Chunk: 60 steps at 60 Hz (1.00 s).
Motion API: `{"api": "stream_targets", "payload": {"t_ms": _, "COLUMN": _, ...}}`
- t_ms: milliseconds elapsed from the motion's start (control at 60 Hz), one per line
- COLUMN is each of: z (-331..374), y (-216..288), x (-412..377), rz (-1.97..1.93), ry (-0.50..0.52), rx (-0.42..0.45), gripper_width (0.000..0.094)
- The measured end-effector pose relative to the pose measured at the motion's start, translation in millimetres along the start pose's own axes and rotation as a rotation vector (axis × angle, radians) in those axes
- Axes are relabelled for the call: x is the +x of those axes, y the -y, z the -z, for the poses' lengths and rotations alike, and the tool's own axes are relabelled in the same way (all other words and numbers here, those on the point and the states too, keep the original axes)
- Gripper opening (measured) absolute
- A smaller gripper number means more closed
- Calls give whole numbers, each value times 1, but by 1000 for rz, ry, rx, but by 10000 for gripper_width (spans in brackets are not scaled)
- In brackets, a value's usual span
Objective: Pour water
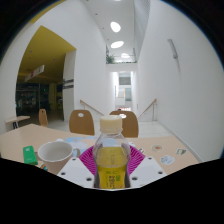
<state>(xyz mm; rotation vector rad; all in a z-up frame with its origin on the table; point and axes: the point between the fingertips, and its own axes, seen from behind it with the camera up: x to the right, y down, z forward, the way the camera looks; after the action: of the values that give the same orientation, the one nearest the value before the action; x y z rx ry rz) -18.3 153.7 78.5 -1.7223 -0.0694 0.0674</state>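
A clear bottle (111, 158) of yellow liquid with a white cap stands upright between my two fingers. The pink pads press on both of its sides, so my gripper (111, 166) is shut on the bottle. A white cup (55, 155) stands on the pale table (15, 150) just to the left of the bottle, open side up. A small green thing (30, 155) lies left of the cup.
Wooden chairs (82, 121) stand beyond the table. A light grey object (165, 158) lies on the table to the right of the bottle. A white-walled hall with ceiling lights stretches behind.
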Motion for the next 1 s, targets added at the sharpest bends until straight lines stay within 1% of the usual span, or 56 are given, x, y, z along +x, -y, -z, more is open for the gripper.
{"api": "stream_targets", "payload": {"t_ms": 17, "z": 2, "y": -6, "x": -4, "rz": -12, "ry": 1, "rx": 7, "gripper_width": 348}}
{"api": "stream_targets", "payload": {"t_ms": 67, "z": 2, "y": -2, "x": 1, "rz": -15, "ry": 7, "rx": 8, "gripper_width": 351}}
{"api": "stream_targets", "payload": {"t_ms": 117, "z": 1, "y": 1, "x": 4, "rz": -5, "ry": 8, "rx": 3, "gripper_width": 377}}
{"api": "stream_targets", "payload": {"t_ms": 133, "z": -1, "y": -3, "x": -8, "rz": -5, "ry": 5, "rx": 1, "gripper_width": 386}}
{"api": "stream_targets", "payload": {"t_ms": 200, "z": 1, "y": -2, "x": 3, "rz": 3, "ry": 7, "rx": -13, "gripper_width": 479}}
{"api": "stream_targets", "payload": {"t_ms": 250, "z": 3, "y": -3, "x": 9, "rz": 9, "ry": 11, "rx": -27, "gripper_width": 531}}
{"api": "stream_targets", "payload": {"t_ms": 267, "z": 4, "y": -4, "x": 12, "rz": 8, "ry": 7, "rx": -37, "gripper_width": 578}}
{"api": "stream_targets", "payload": {"t_ms": 333, "z": 11, "y": -10, "x": 3, "rz": -20, "ry": 21, "rx": -66, "gripper_width": 866}}
{"api": "stream_targets", "payload": {"t_ms": 350, "z": 19, "y": -11, "x": 2, "rz": -29, "ry": 29, "rx": -67, "gripper_width": 877}}
{"api": "stream_targets", "payload": {"t_ms": 417, "z": 41, "y": -18, "x": -5, "rz": -51, "ry": 90, "rx": -86, "gripper_width": 855}}
{"api": "stream_targets", "payload": {"t_ms": 467, "z": 54, "y": -24, "x": -7, "rz": -53, "ry": 100, "rx": -107, "gripper_width": 858}}
{"api": "stream_targets", "payload": {"t_ms": 633, "z": 130, "y": -42, "x": 7, "rz": -39, "ry": 73, "rx": -132, "gripper_width": 858}}
{"api": "stream_targets", "payload": {"t_ms": 733, "z": 176, "y": -54, "x": 14, "rz": -61, "ry": 59, "rx": -164, "gripper_width": 860}}
{"api": "stream_targets", "payload": {"t_ms": 817, "z": 208, "y": -57, "x": 21, "rz": -103, "ry": 58, "rx": -162, "gripper_width": 860}}
{"api": "stream_targets", "payload": {"t_ms": 917, "z": 232, "y": -55, "x": 32, "rz": -140, "ry": 44, "rx": -153, "gripper_width": 858}}
{"api": "stream_targets", "payload": {"t_ms": 1000, "z": 232, "y": -54, "x": 38, "rz": -126, "ry": 24, "rx": -142, "gripper_width": 856}}
